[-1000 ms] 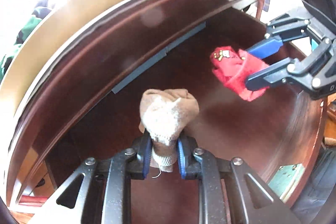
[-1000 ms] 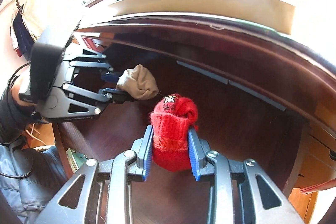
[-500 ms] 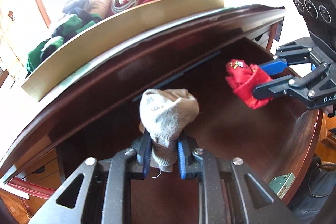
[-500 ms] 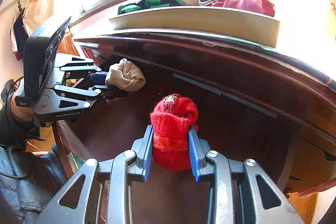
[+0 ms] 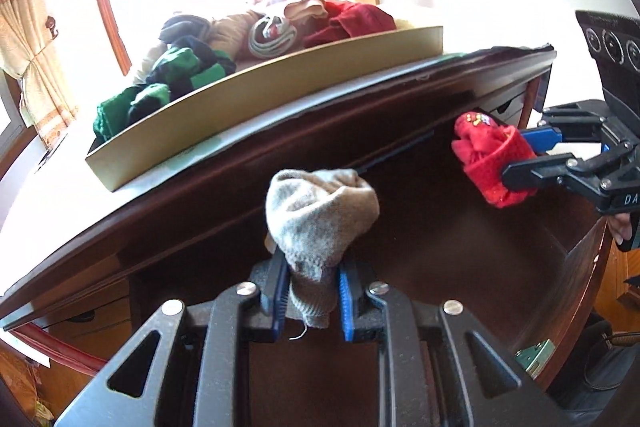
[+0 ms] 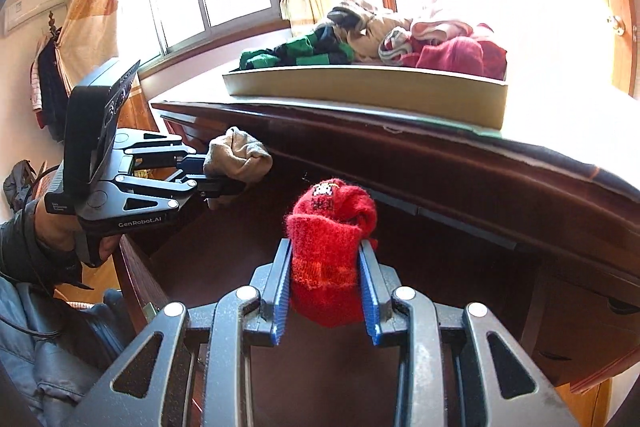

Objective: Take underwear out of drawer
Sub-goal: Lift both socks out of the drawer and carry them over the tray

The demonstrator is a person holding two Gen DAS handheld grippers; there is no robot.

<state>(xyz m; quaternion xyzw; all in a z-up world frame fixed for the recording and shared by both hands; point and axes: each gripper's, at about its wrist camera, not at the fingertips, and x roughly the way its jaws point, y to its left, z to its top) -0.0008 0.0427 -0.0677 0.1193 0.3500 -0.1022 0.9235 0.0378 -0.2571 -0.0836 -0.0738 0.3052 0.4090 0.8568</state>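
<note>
Drawer (image 6: 136, 267) floor mostly hidden behind jaws; back in deep shadow. L gripper (image 5: 312, 297) jaws clamped on grey-beige rolled sock (image 5: 320, 215), held above drawer, below counter (image 6: 460, 147) front edge. R gripper (image 6: 325, 297) jaws clamped on red sock (image 6: 332, 239), likewise. Tray (image 6: 360, 89) w/ piled clothes (image 6: 400, 43) sits at counter front edge, far wall overexposed.

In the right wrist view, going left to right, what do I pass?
Black left gripper clamped on a beige rolled sock → red rolled sock clamped in the right gripper → dark wooden desk edge at right.
</note>
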